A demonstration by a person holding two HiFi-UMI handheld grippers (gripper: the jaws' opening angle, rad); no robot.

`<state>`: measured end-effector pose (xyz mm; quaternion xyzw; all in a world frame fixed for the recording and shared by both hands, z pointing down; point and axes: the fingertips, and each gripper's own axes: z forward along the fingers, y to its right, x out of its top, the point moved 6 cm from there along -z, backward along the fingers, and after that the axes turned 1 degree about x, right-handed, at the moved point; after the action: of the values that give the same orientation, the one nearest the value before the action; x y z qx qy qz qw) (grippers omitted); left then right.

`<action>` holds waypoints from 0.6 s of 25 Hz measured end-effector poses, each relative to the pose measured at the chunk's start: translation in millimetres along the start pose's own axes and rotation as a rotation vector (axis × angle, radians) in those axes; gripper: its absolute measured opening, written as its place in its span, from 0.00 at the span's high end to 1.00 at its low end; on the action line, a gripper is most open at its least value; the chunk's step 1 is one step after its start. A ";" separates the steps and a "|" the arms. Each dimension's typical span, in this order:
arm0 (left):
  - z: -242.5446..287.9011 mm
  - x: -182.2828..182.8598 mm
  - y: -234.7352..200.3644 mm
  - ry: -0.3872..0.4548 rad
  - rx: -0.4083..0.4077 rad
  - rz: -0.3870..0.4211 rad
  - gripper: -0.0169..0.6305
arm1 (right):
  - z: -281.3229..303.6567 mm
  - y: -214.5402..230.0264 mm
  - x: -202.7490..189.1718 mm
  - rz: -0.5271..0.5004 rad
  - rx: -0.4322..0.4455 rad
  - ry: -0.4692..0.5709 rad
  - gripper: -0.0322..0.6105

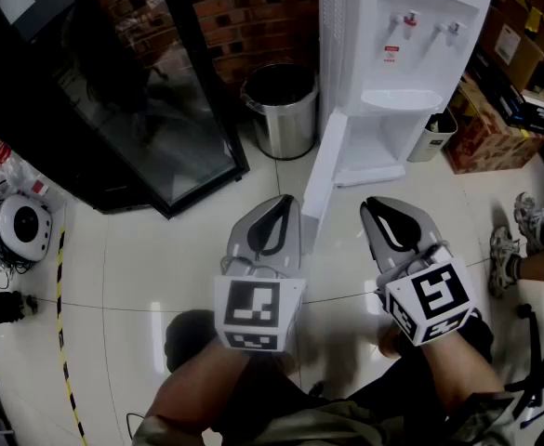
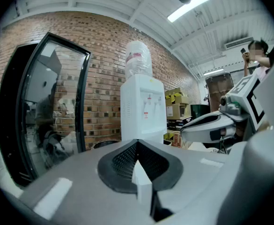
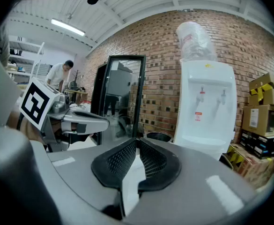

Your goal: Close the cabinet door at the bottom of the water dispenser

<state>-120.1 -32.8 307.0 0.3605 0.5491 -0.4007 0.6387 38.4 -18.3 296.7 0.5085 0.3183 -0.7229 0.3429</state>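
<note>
The white water dispenser (image 1: 402,54) stands on the tiled floor against a brick wall, with a bottle on top (image 2: 137,60). Its bottom cabinet door (image 1: 323,170) is swung wide open towards me and shows edge-on. My left gripper (image 1: 279,204) hovers just left of the door's free edge, shut with nothing in it. My right gripper (image 1: 376,207) is to the right of the door, in front of the open cabinet, also shut and empty. The dispenser (image 3: 204,107) stands ahead of the right gripper (image 3: 137,139). In the left gripper view it (image 2: 141,107) rises beyond the closed tips (image 2: 137,142).
A steel waste bin (image 1: 281,110) stands left of the dispenser, beside a black glass-door cabinet (image 1: 141,110). A small white bin (image 1: 436,133) and cardboard boxes (image 1: 495,128) sit on the right. Someone's shoes (image 1: 518,240) are at the far right, and striped tape (image 1: 62,342) runs along the floor at the left.
</note>
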 end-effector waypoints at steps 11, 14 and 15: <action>51.3 -15.6 -27.5 -0.068 0.085 -0.001 0.97 | 86.4 -3.4 -31.8 -0.076 0.154 -0.123 0.81; 61.9 -18.6 -31.3 -0.083 0.105 -0.004 0.97 | 103.7 -3.4 -40.7 -0.085 0.196 -0.154 0.81; 64.6 -18.3 -31.1 -0.085 0.108 -0.004 0.97 | 109.4 -5.1 -43.7 -0.085 0.214 -0.166 0.81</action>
<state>-123.0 -101.9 333.4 0.3760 0.4999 -0.4460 0.6401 -11.4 -96.4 369.7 0.4669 0.2311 -0.8060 0.2809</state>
